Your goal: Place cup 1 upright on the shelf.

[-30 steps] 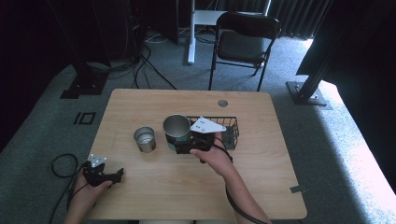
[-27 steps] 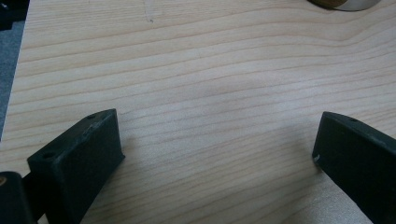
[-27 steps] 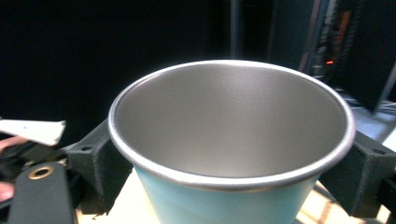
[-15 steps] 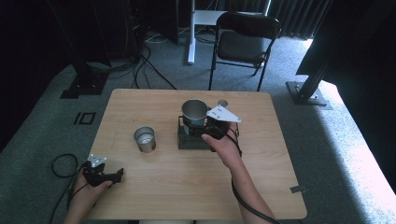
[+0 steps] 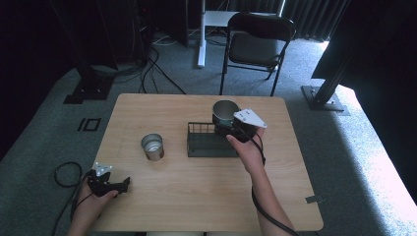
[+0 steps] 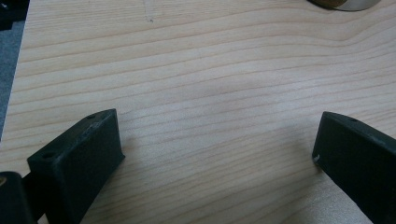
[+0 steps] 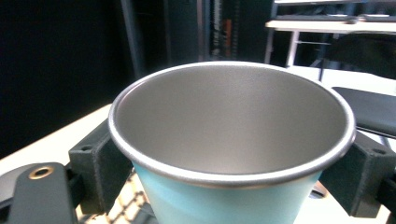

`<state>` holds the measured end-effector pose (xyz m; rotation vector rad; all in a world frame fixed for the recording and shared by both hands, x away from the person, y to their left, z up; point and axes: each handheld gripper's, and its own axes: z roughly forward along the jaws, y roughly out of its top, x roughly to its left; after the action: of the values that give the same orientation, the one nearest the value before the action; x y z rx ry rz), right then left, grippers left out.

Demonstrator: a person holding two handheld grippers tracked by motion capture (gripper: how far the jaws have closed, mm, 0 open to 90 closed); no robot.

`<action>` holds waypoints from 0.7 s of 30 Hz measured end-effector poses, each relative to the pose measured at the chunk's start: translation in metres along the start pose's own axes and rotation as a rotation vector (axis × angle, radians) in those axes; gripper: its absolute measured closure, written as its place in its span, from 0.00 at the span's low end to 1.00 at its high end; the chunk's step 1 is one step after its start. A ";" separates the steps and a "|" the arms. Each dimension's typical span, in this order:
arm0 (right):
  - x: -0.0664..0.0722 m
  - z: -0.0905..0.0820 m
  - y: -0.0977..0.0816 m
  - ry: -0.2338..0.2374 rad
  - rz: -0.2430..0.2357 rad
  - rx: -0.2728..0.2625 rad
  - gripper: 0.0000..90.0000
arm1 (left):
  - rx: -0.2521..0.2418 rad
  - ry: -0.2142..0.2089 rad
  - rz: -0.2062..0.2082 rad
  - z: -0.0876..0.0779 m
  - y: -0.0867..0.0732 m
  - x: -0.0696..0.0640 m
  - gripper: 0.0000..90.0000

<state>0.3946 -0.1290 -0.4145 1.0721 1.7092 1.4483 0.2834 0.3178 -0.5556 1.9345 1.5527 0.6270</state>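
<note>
My right gripper [image 5: 227, 124] is shut on a light blue metal cup [image 5: 224, 111] and holds it upright in the air above the far right corner of a black wire basket [image 5: 209, 141]. In the right gripper view the cup [image 7: 231, 144] sits between both jaws, its steel inside bare. A second steel cup [image 5: 152, 146] stands on the table left of the basket. My left gripper [image 5: 124, 184] rests open near the table's front left corner, and its gripper view looks at bare wood between the jaws [image 6: 219, 154].
The wooden table [image 5: 206, 196] has free room across its front half. A black folding chair [image 5: 255, 46] stands behind the far edge. Cables [image 5: 64, 173] lie on the carpet at the left. A tape strip [image 5: 314, 199] marks the front right corner.
My right gripper has carried the blue cup rightward and farther back, from the basket's left end to above its far right corner. The left gripper has stayed put.
</note>
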 end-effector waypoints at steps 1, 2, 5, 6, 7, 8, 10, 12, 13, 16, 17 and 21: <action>-0.003 0.000 -0.001 -0.013 0.003 0.002 0.14 | 0.000 0.000 0.000 0.000 0.000 0.000 0.02; -0.005 0.000 -0.002 -0.025 0.008 0.003 0.14 | 0.000 0.000 0.000 0.000 0.000 0.000 0.02; -0.009 0.000 -0.004 -0.038 0.019 0.005 0.14 | 0.001 0.000 0.002 0.000 0.000 0.000 0.02; -0.011 0.000 -0.005 -0.046 0.020 0.009 0.14 | 0.001 0.001 0.002 0.000 0.000 0.000 0.02; -0.014 0.000 -0.008 -0.062 0.026 0.011 0.14 | 0.001 0.001 0.001 0.000 0.000 0.000 0.02; -0.015 0.000 -0.009 -0.068 0.021 0.014 0.14 | 0.001 0.001 0.000 0.000 0.000 0.000 0.02; -0.018 0.000 -0.011 -0.086 0.028 0.017 0.14 | 0.000 0.000 -0.001 0.000 0.000 0.000 0.02; -0.020 0.000 -0.012 -0.089 0.034 0.019 0.14 | 0.001 0.001 0.001 0.000 0.000 0.000 0.02; -0.023 0.000 -0.015 -0.107 0.041 0.021 0.14 | 0.001 0.001 0.001 0.000 0.000 0.000 0.02; -0.027 0.001 -0.021 -0.126 0.050 0.031 0.14 | 0.001 0.001 0.002 0.000 0.000 0.000 0.02; -0.027 0.001 -0.021 -0.126 0.050 0.031 0.14 | 0.001 0.001 0.002 0.000 0.000 0.000 0.02; -0.032 0.004 -0.031 -0.140 0.059 0.054 0.14 | 0.001 0.000 0.000 0.000 0.000 0.000 0.02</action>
<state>0.4066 -0.1573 -0.4469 1.2335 1.6381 1.3361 0.2834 0.3178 -0.5556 1.9353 1.5527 0.6270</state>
